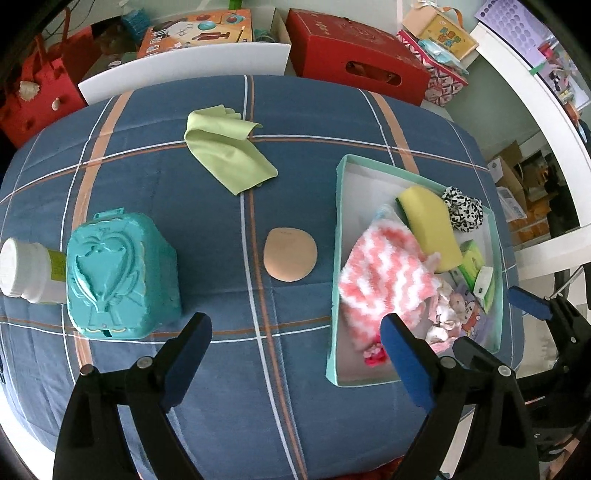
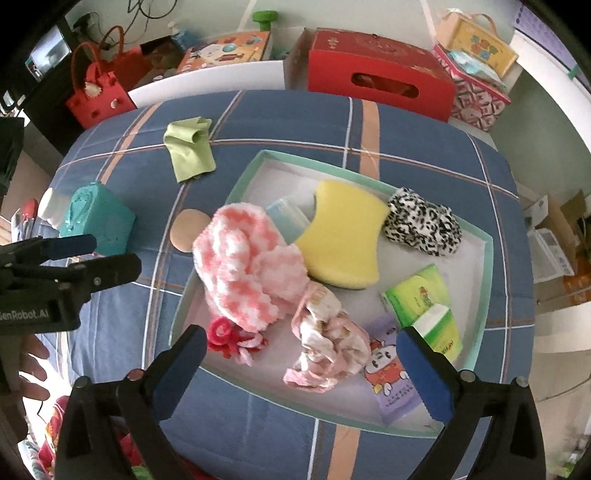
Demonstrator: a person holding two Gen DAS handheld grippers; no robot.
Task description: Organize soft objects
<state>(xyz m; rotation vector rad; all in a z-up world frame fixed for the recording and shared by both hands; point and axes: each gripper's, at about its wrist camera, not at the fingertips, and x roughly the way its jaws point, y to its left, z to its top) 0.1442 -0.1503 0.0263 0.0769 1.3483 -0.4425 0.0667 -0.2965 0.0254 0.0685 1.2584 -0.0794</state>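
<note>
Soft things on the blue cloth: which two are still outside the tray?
The green cloth and the tan round pad; the rest, like the yellow sponge, lie inside the tray.

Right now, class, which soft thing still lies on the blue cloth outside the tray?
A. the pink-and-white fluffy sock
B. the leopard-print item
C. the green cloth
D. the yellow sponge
C: the green cloth lies on the bedspread, outside the tray holding the others.

- A home is shown, most likely a bedroom or playroom.
- A blue checked bed cover (image 1: 155, 177) is spread over the soft top.
- Red gift boxes (image 2: 380, 70), a red bag (image 2: 98, 92) and picture boxes (image 1: 199, 31) are piled at the far side.
</note>
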